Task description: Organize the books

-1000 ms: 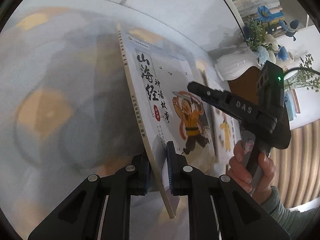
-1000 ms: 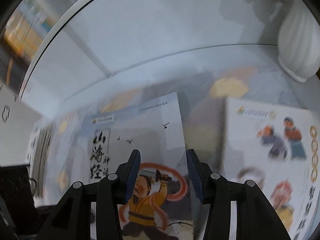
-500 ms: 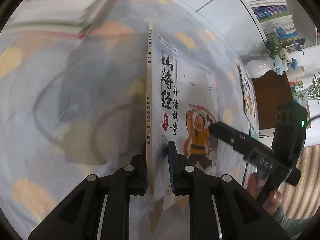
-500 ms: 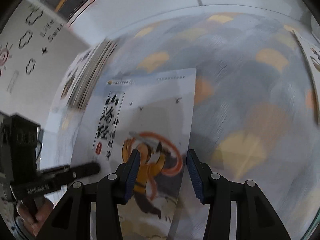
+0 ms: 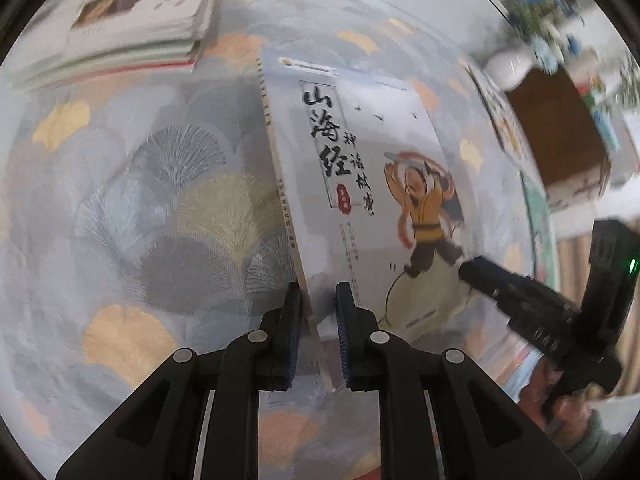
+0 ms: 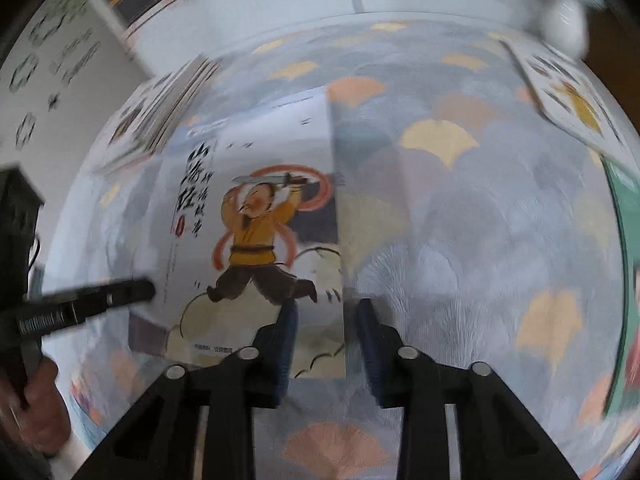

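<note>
Carried across the patterned tabletop (image 5: 160, 200) since a second ago, the picture book (image 5: 372, 184) now hangs near a book stack (image 5: 132, 12), its spine edge clamped in the left gripper (image 5: 318, 312); the right gripper (image 6: 326, 320) fingers are closing around its lower right corner.

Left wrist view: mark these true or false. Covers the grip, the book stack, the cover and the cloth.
1. The left gripper is shut on the book at its spine edge. True.
2. The stack of books lies right of that book. False: it lies at the upper left, apart from it.
3. The cover figure wears yellow. True.
4. The tablecloth is plain white. False: it has a fan pattern in grey, yellow and peach.
</note>
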{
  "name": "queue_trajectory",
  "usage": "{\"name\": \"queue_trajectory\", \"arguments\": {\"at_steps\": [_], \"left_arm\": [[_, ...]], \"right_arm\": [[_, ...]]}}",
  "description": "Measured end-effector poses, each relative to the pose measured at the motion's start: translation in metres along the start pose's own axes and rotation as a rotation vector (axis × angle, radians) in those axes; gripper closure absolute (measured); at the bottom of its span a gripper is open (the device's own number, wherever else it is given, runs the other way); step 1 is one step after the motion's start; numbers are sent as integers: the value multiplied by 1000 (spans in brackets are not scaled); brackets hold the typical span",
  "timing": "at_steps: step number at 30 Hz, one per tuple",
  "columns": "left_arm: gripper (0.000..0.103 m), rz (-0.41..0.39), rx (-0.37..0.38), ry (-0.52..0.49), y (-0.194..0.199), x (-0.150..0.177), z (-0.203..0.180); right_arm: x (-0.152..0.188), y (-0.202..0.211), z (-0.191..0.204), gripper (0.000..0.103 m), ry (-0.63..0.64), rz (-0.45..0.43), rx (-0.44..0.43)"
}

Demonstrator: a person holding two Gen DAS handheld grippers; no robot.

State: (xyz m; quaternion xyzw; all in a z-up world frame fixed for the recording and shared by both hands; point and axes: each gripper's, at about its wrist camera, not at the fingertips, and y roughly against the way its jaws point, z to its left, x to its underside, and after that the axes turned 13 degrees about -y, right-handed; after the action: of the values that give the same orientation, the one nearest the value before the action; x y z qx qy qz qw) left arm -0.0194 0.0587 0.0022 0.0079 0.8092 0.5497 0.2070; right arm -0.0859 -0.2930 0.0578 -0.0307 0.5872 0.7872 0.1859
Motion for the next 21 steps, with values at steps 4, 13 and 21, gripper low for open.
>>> {"name": "queue_trajectory", "arguments": {"at_steps": [4, 13, 21], "left_arm": [[89, 6, -10, -32, 0, -3, -8], [90, -78, 204, 1, 24, -14, 3], [91, -58, 101, -81, -1, -28, -19]], "right_arm": [[2, 0, 4, 72, -30, -7, 8], [12, -2, 1, 67, -158, 28, -69], [16, -2, 8, 57, -167, 14, -72]]}}
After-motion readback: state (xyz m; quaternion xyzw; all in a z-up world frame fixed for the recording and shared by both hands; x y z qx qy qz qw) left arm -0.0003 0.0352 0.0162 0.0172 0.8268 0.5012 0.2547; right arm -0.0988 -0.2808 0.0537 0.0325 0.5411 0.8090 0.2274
